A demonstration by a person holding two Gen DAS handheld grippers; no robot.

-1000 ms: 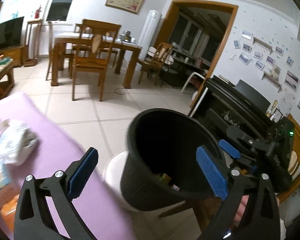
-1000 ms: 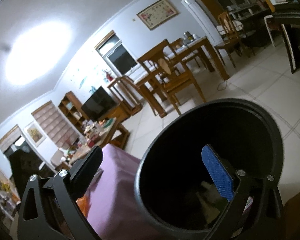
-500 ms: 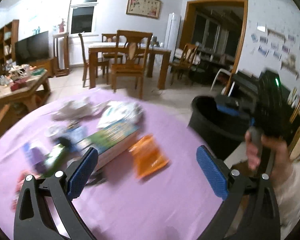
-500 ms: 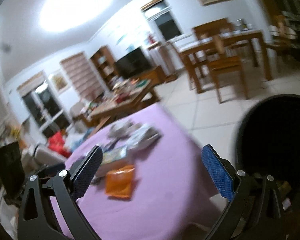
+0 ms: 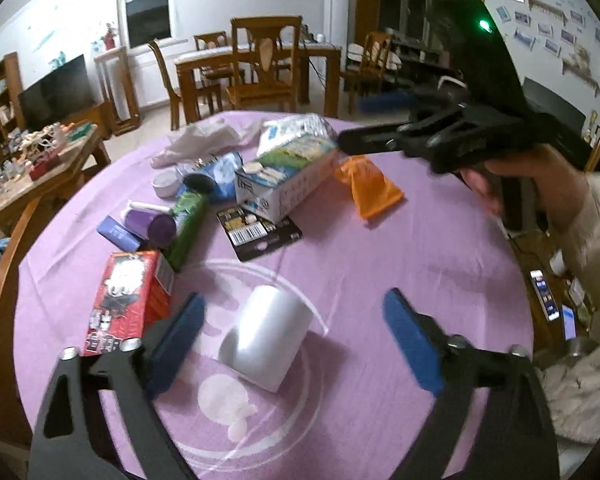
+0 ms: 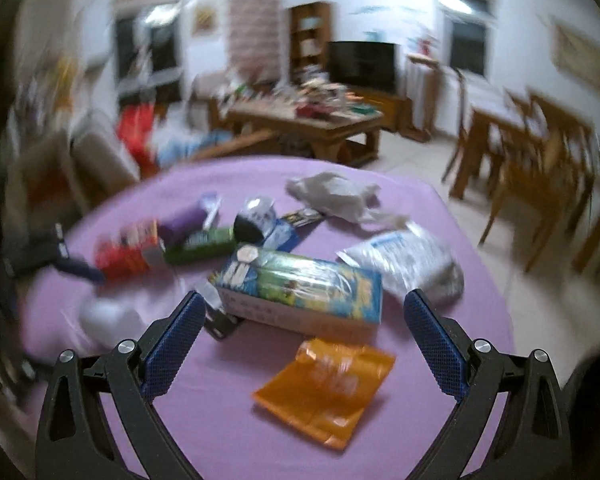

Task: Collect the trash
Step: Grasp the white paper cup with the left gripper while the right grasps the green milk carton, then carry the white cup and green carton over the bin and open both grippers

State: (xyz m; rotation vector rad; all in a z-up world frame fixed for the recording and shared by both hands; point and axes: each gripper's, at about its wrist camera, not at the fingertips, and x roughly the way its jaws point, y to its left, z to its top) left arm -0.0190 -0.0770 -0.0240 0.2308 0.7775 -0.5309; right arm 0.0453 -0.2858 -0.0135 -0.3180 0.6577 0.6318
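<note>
I'm bringing the left gripper [image 5: 292, 340] down over the white cup [image 5: 266, 338], which is lying on its side on the purple table [image 5: 400, 248]. Its jaws have just been closing in, but they are still standing wide. The cup is sitting between the pads [image 5: 410, 346] with clear gaps on both sides, so nothing is gripped yet.

I'm swinging the right gripper [image 6: 300, 344] in over the far side of the pile, and that view is smeared by the motion. Its jaws are spread wide and holding nothing. The orange wrapper [image 6: 326, 392] is lying flat between and just below the pads, with the blue-green box [image 6: 300, 288] just beyond it.

The rest of the trash is sitting in a loose heap: the red carton [image 5: 126, 300], the green pack [image 5: 186, 226], the purple roll [image 5: 152, 226], the black card [image 5: 258, 232], the crumpled tissue [image 5: 200, 140] and the clear bag [image 5: 296, 130].

Here is what I'm worrying about. The cup is round and lying down, so an off-centre squeeze could roll it out or crush its thin wall. The left pad is close to the red carton and could nudge it. The wrapper is flat on the cloth, so the right pads could pinch the cloth with it or slide off. At this speed the right gripper could also knock the box.
</note>
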